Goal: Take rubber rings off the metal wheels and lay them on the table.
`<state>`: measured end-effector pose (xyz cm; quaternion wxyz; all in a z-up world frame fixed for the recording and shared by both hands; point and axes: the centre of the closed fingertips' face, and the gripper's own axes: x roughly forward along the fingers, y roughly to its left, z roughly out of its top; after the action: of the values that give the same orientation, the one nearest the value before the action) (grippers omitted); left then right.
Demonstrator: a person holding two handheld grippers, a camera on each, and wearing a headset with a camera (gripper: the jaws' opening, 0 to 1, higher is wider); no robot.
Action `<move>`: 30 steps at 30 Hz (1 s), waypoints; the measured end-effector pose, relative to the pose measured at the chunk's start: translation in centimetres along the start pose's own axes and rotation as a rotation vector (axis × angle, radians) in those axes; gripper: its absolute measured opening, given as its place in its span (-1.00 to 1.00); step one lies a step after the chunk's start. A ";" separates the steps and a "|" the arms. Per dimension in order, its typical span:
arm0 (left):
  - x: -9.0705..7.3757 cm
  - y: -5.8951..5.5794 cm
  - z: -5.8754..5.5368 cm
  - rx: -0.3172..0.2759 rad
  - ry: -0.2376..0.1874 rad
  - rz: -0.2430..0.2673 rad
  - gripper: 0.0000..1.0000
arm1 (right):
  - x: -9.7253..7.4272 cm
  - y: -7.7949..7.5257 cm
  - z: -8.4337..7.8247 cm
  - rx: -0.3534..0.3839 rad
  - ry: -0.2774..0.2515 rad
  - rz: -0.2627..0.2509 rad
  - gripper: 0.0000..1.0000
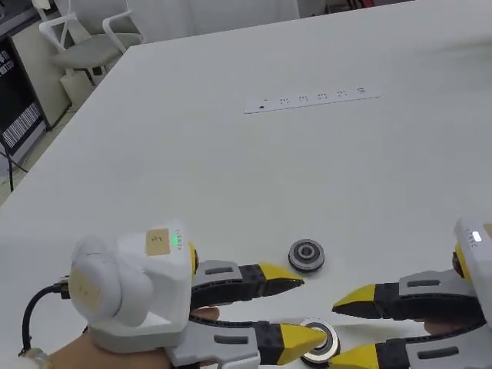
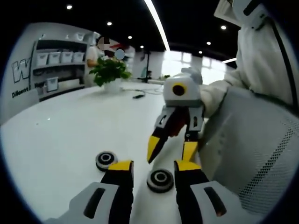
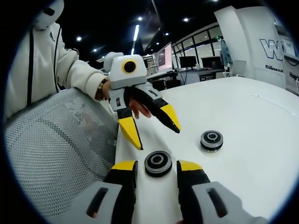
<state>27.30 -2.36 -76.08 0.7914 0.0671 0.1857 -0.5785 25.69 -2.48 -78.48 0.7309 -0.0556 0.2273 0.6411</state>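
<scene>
Two small metal wheels with dark rubber rings lie on the white table (image 1: 231, 169). The near wheel (image 1: 319, 342) is close to the front edge, between my two grippers. My left gripper (image 1: 311, 309) is open, with this wheel (image 2: 160, 179) just ahead of its yellow tips. My right gripper (image 1: 333, 333) faces it from the other side, also open, and the same wheel (image 3: 158, 163) sits just beyond its tips. The far wheel (image 1: 306, 255) lies alone a little further in, also visible as the far wheel (image 2: 106, 159) and the far wheel (image 3: 211, 140). Neither gripper holds anything.
A flush socket strip (image 1: 311, 100) is set into the table further back. A white chair (image 1: 84, 38) stands at the far left corner. A mesh chair back (image 3: 56, 149) is close to the table's front edge. A potted plant (image 2: 110, 70) stands far off.
</scene>
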 end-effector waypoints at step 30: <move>1.0 -1.1 -2.8 0.108 0.101 -0.030 -0.68 | 0.6 -0.2 -1.5 -0.064 0.072 -0.016 -0.62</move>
<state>25.92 -2.72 -78.89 0.7675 0.1358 0.1950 -0.5954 25.52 -2.53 -80.05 0.7253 -0.1038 0.2323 0.6397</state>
